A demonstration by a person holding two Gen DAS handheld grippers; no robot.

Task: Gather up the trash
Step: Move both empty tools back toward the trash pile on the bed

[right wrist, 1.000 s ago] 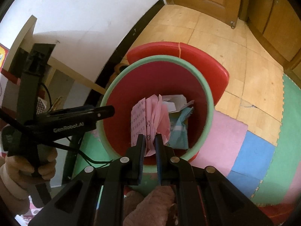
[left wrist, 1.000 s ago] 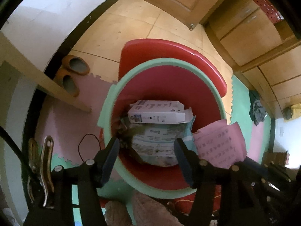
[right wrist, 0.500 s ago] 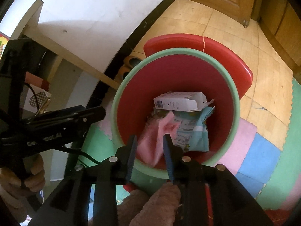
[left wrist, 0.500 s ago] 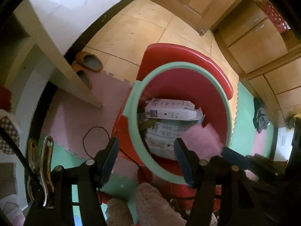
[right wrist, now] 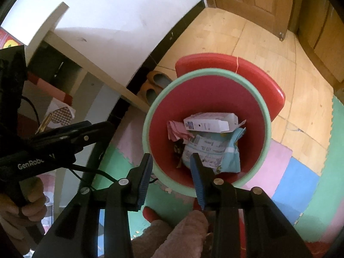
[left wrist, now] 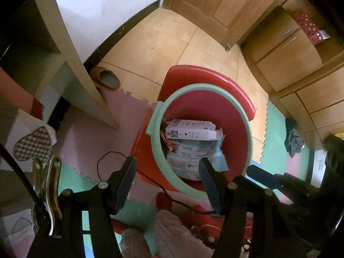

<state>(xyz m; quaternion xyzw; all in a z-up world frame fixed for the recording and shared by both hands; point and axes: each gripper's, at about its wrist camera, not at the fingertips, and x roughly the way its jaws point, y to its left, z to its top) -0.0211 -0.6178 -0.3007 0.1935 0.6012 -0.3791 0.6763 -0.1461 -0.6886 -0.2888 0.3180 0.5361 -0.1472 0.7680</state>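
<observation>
Red inside with a mint-green rim, the round plastic bin (right wrist: 206, 81) stands on the foam-mat floor and holds a white cardboard box (right wrist: 209, 123) atop a pale-blue printed bag (right wrist: 215, 150), crumpled pink paper (right wrist: 177, 130) beside them. Above, the right gripper (right wrist: 171, 165) has just been opening, jaws empty; the left gripper (left wrist: 167, 172) is spread, empty.
</observation>
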